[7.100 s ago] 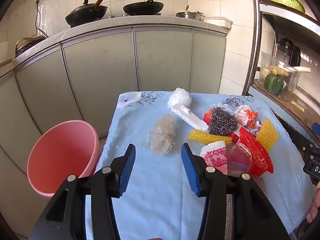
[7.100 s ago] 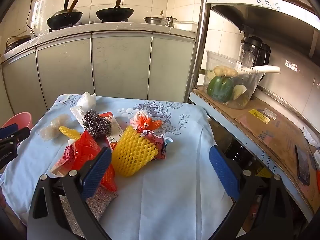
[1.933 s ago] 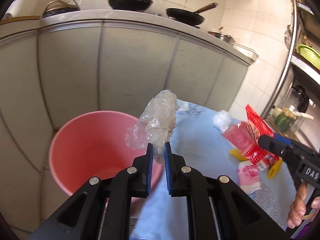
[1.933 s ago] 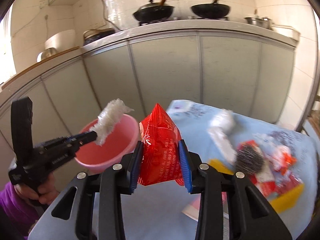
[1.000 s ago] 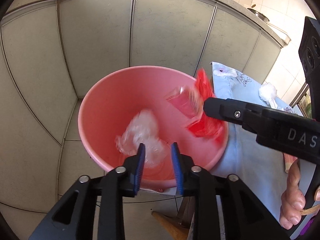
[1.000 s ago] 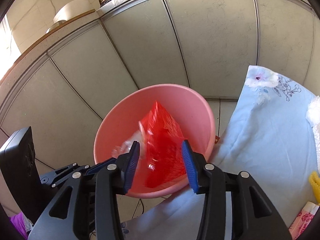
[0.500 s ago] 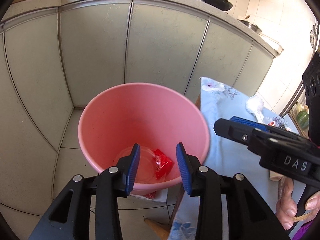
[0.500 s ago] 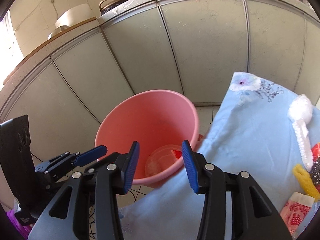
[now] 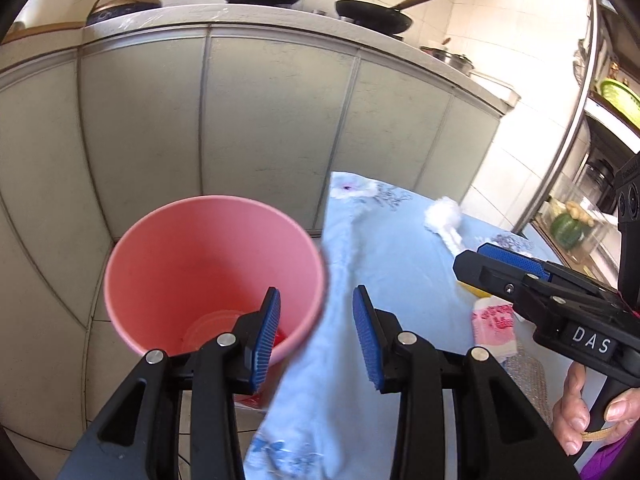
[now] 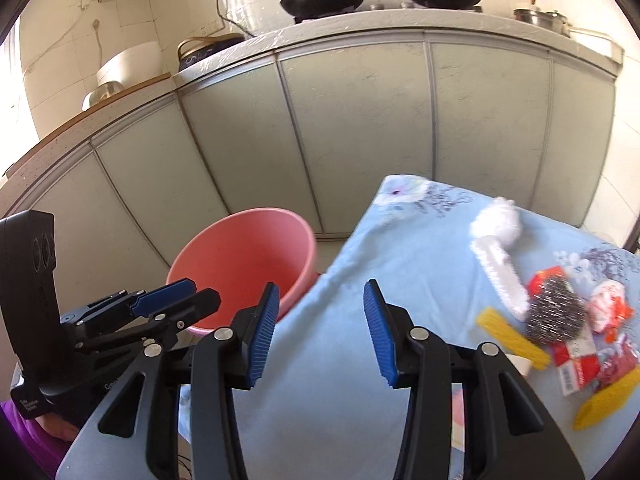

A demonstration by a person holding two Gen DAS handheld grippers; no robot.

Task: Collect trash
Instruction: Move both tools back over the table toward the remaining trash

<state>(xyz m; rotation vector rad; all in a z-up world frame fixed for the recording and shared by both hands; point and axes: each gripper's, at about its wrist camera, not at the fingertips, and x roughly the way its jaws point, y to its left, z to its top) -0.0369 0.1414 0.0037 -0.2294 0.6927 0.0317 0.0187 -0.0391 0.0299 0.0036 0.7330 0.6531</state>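
The trash still to be collected lies in a heap at the right of the tabletop (image 10: 400, 264): a steel scourer (image 10: 554, 314) with a yellow foam net (image 10: 512, 338) touching its near-left side, red wrappers (image 10: 576, 360) beneath and nearer, and a white foam sleeve (image 10: 498, 256) stretching away to the far side. The pink bucket (image 10: 244, 256) stands on the floor just off the tabletop's left edge, with a red scrap and clear plastic visible at its bottom in the left wrist view.

The step in hand looks like a return for another pick. It would go best if each hand-held gripper took a separate piece from the heap's near edge, pinching light foam or film across its middle so it does not slip.

The right hand-held gripper (image 10: 318, 336) is released and empty over bare cloth, the heap well off to its right. The left hand-held gripper (image 9: 316, 338), also released and empty, straddles the bucket's rim and the tablecloth edge.
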